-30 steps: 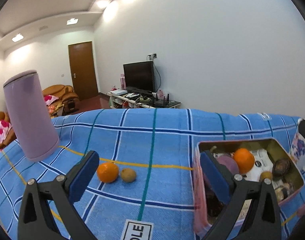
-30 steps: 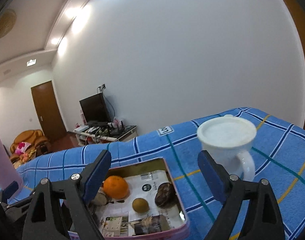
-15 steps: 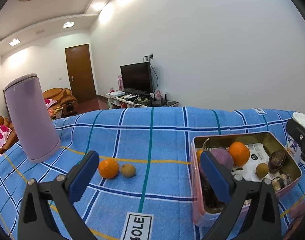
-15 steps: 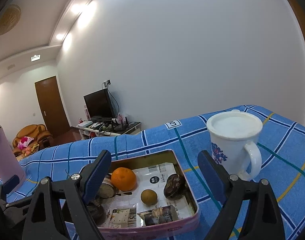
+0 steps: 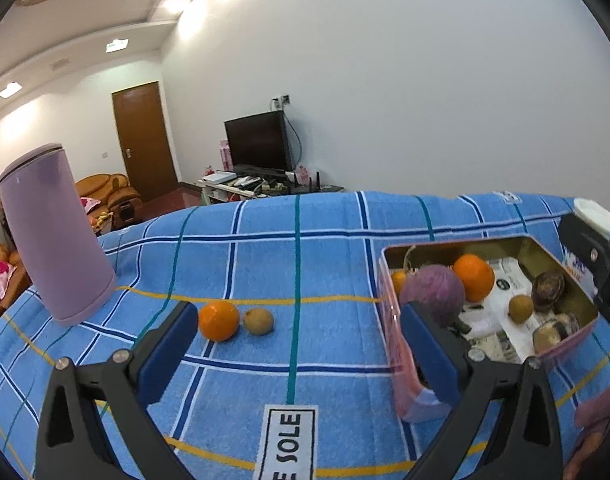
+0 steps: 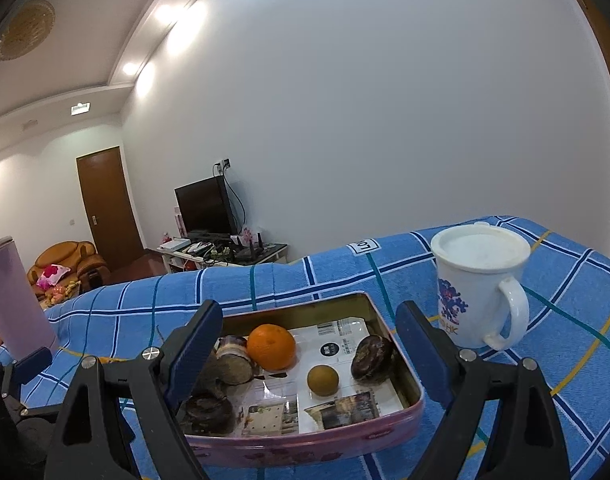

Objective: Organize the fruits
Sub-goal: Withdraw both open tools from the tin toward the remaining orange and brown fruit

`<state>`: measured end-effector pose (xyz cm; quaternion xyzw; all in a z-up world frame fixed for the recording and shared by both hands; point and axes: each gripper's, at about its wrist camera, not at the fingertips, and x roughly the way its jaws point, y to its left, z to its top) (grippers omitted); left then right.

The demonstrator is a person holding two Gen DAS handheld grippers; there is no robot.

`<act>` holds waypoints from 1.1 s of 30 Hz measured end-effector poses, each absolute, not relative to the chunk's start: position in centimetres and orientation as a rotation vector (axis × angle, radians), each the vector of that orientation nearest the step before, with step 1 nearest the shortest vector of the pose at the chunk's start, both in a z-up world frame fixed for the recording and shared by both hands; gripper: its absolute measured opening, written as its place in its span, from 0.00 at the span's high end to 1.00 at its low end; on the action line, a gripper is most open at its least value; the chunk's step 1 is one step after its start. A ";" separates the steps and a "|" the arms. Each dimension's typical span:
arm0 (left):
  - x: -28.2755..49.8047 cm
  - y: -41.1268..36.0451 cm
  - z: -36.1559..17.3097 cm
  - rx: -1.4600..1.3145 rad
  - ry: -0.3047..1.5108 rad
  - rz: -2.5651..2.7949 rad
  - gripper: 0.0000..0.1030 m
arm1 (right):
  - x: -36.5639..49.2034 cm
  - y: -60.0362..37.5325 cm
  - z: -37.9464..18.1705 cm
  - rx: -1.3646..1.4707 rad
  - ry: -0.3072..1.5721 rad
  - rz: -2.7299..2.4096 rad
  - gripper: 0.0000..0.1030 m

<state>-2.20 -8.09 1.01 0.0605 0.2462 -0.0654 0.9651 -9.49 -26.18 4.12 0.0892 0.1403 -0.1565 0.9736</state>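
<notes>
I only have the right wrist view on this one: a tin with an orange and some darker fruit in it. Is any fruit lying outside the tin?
Observer: Yes. An orange and a small brown fruit lie side by side on the cloth, left of the tin.
Operator: Is the left gripper holding anything?
Observer: No. The left gripper is open and empty.
Operator: My gripper's finger half hides something left of the tin's orange. What is it?
Observer: From the left wrist view, a round purple fruit.

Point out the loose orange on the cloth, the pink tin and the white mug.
loose orange (image 5: pixel 218 320), left wrist view, middle of its peel.
pink tin (image 6: pixel 305 446), right wrist view, near outer wall.
white mug (image 6: pixel 471 300), right wrist view, body.
</notes>
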 end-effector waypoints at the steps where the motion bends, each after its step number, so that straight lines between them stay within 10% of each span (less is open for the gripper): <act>1: -2.2 -8.1 1.0 0.129 0.501 -0.137 0.00 | -9.5 -26.0 4.2 0.177 0.282 -0.317 0.13; 33: 1.4 2.5 0.6 0.115 0.504 0.018 0.00 | -6.0 -14.3 3.3 0.053 0.341 -0.198 0.13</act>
